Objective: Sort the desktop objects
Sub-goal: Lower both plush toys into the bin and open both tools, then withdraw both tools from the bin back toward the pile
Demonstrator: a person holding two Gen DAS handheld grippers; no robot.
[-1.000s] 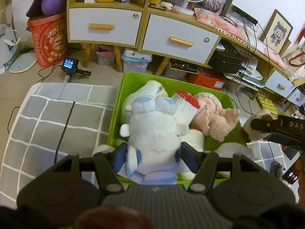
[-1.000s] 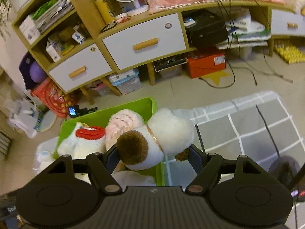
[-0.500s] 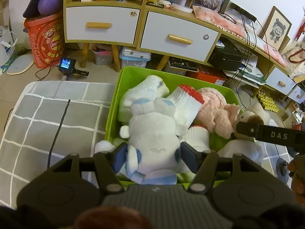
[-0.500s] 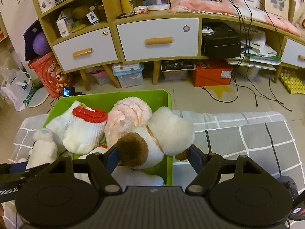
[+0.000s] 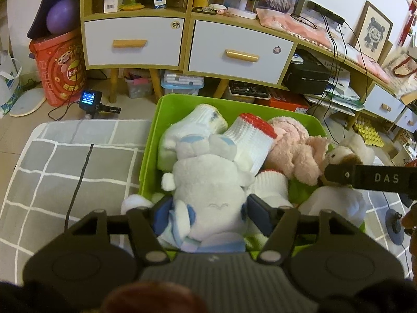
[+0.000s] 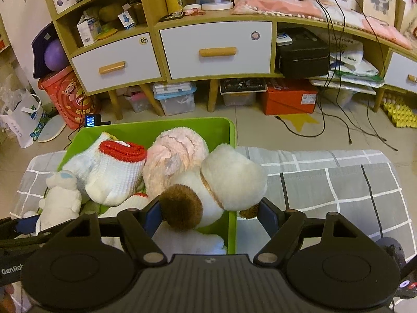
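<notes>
So, room to move: grey checked cloth (image 6: 338, 182) lies bare on both sides of the green plastic bin (image 6: 232, 135), which is packed to the rim.
Left gripper (image 5: 206, 214): clamped on the white-and-blue plush toy (image 5: 208, 190), over the bin's near-left corner; long axis runs away from the camera, ears farthest.
Right gripper (image 6: 208, 211): squeezing the white plush dog with a brown ear (image 6: 216, 182), straddling the bin's right wall, lying crosswise.
In the way: red-cuffed white knit sock (image 6: 117, 172) and pink plush (image 6: 174, 156) fill the middle.

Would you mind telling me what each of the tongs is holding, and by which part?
Left tongs hold the white-and-blue plush by its body; right tongs hold the white-and-brown plush dog around its head.
</notes>
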